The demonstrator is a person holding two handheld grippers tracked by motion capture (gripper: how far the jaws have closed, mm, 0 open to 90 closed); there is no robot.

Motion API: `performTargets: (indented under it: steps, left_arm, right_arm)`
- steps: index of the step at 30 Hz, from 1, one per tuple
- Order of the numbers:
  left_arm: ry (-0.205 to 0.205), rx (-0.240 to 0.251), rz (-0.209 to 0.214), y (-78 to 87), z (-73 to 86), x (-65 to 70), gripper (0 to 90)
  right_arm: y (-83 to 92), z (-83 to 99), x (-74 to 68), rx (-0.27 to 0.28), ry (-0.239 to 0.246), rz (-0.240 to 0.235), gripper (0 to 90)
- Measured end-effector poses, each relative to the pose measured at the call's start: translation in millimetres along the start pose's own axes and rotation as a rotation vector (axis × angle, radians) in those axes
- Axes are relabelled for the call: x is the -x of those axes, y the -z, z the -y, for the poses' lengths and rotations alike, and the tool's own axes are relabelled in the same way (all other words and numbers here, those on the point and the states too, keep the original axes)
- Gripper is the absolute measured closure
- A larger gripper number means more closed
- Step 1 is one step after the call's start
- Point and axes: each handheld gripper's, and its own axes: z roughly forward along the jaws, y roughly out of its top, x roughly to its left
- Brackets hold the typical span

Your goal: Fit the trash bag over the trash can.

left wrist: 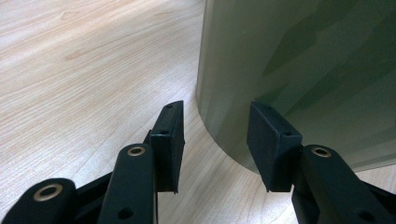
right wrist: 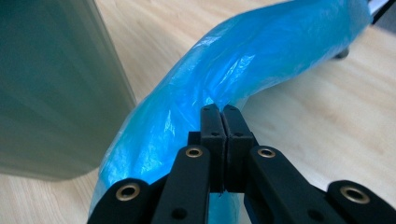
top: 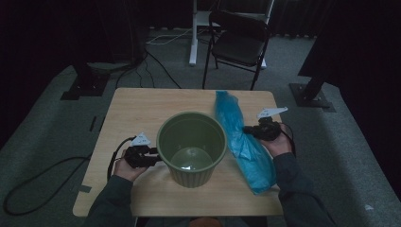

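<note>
the left gripper (top: pixel 152 156) rests with jaws apart beside the green bin (top: pixel 191 146), which stands mid-table (top: pixel 137 106). right of it lies the blue plastic bag (top: pixel 243 142), pinched by the right gripper (top: pixel 249 130), jaws together.

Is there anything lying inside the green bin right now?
No. The high view looks straight into the green bin, and only its bare, shiny bottom shows; the blue bag lies on the table beside it.
</note>
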Motion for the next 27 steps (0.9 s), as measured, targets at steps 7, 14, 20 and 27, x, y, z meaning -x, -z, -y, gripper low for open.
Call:
performTargets:
  steps: [7, 14, 20, 27]
  left_arm:
    - [-0.017, 0.005, 0.004, 1.4, -0.6, 0.3, 57.6]
    - [-0.022, 0.007, -0.005, 1.4, -0.8, 0.8, 56.1]
    - [-0.031, 0.009, -0.007, -0.8, -3.5, 3.9, 55.2]
    - [-0.043, 0.019, -0.002, -7.0, -9.6, 8.6, 54.7]
  right_arm:
    - [12.8, -22.2, -0.9, 0.061, 0.043, -0.040, 89.5]
    - [23.6, -49.4, -6.9, 0.109, 0.082, -0.076, 89.5]
    - [32.0, -73.2, -11.6, 0.142, 0.109, -0.100, 89.5]
    - [38.8, -98.3, -19.8, 0.178, 0.139, -0.135, 89.5]
